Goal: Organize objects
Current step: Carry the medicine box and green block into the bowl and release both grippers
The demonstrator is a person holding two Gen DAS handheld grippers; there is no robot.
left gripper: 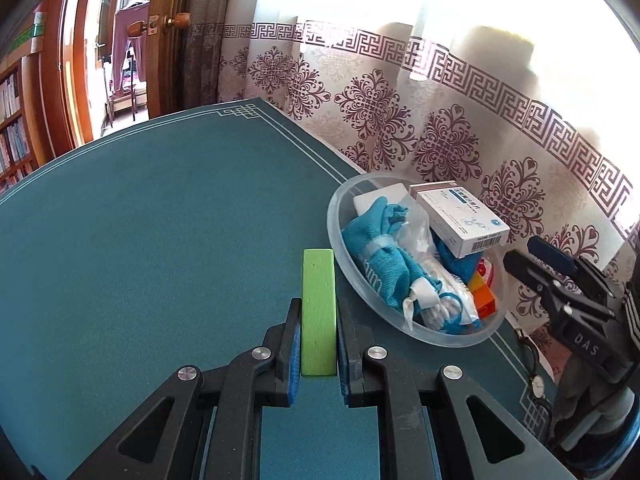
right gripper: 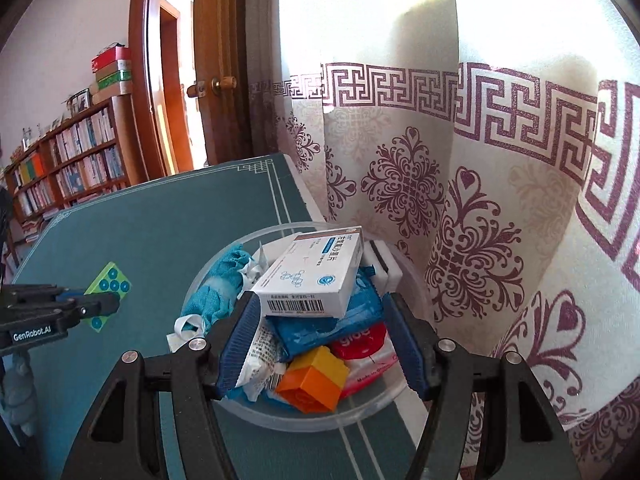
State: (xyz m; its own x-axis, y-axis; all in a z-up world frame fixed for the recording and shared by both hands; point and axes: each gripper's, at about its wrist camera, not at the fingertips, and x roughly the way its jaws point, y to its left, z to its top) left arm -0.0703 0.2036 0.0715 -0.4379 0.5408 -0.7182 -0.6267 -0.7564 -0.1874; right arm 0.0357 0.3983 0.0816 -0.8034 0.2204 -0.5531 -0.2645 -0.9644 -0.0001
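Observation:
My left gripper (left gripper: 319, 305) is shut on a green block (left gripper: 318, 308), held upright above the teal table mat (left gripper: 160, 220). In the right wrist view that block (right gripper: 110, 286) shows blue dots on its face, with the left gripper (right gripper: 98, 306) on it. A clear plastic bowl (left gripper: 335, 220) to its right holds a white medicine box (left gripper: 460, 216), a teal cloth (left gripper: 372, 248) and an orange block (left gripper: 486, 300). My right gripper (right gripper: 322, 300) stands open just short of the bowl (right gripper: 208, 268), its fingers framing the medicine box (right gripper: 316, 276) without pressing it. The right gripper (left gripper: 528, 254) is at the bowl's right side.
The bowl also holds a blue packet (right gripper: 328, 324), a red-lidded pack (right gripper: 364, 344) and an orange block (right gripper: 312, 380). A patterned curtain (left gripper: 440, 120) hangs right behind the table. A wristwatch (left gripper: 536, 384) lies at the mat's right edge. A bookshelf (right gripper: 72, 160) and an open door (right gripper: 216, 60) stand beyond.

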